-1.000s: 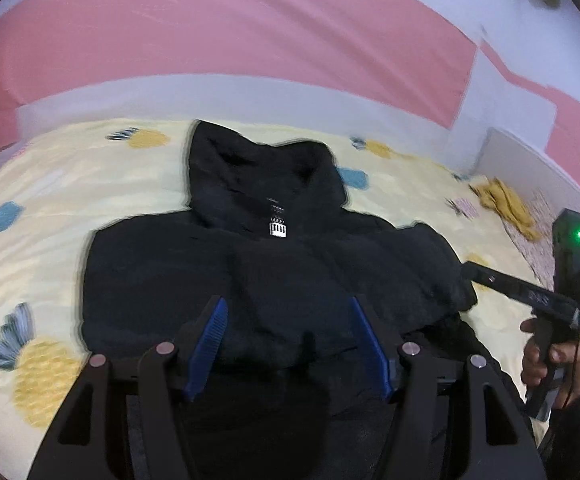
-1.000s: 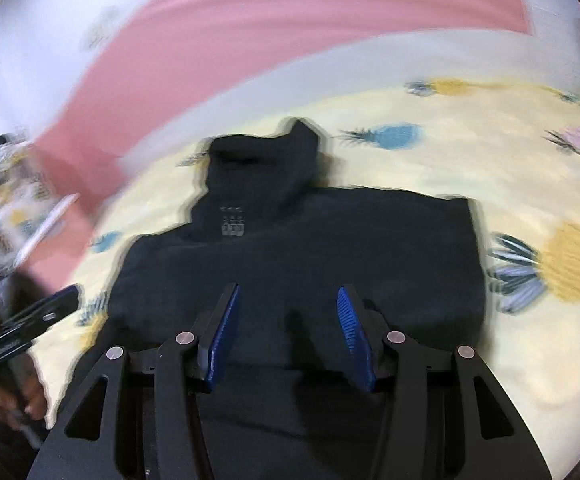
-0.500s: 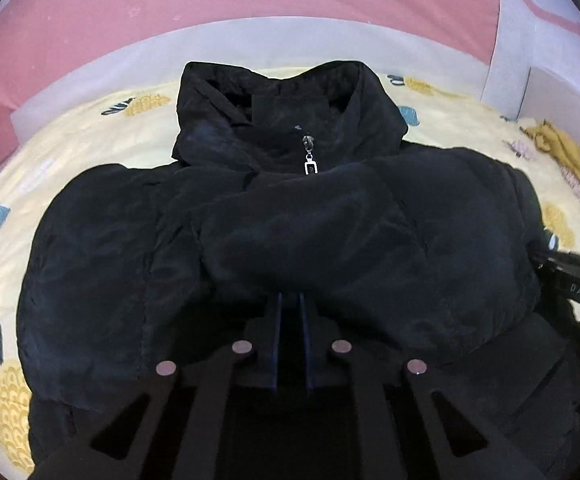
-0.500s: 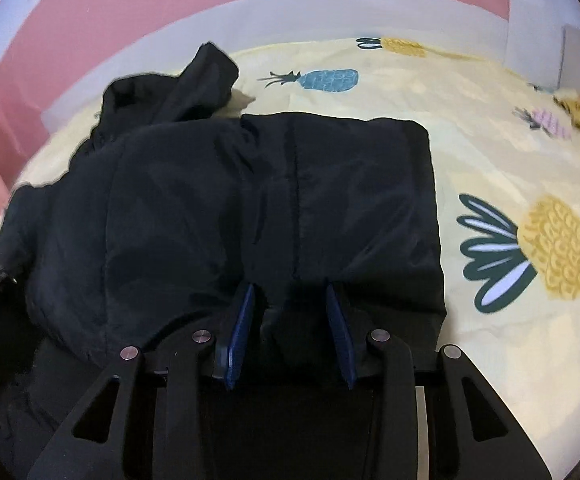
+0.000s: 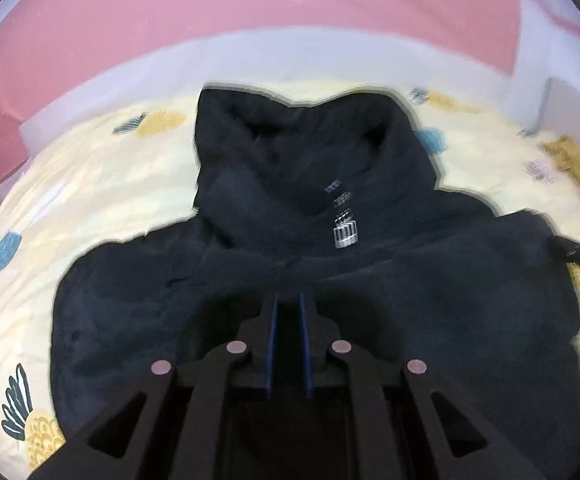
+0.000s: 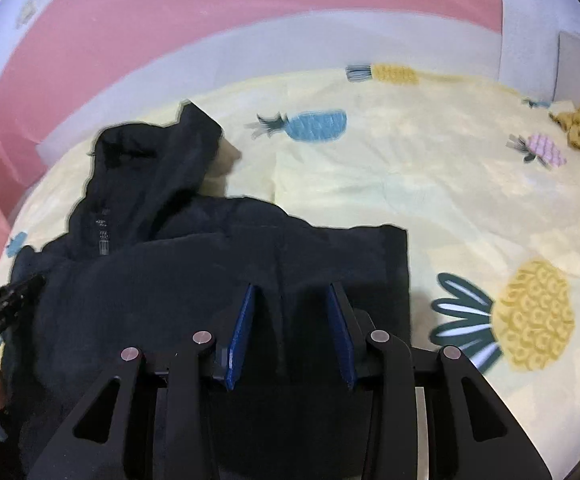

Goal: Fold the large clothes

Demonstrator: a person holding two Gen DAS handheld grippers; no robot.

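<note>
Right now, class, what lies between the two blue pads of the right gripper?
In the right wrist view, a fold of the black padded jacket sits between the right gripper's pads, on the yellow pineapple-print bedsheet.

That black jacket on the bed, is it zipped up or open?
Zipped up: the black jacket has its silver zipper pull at the collar, with no open front showing.
</note>
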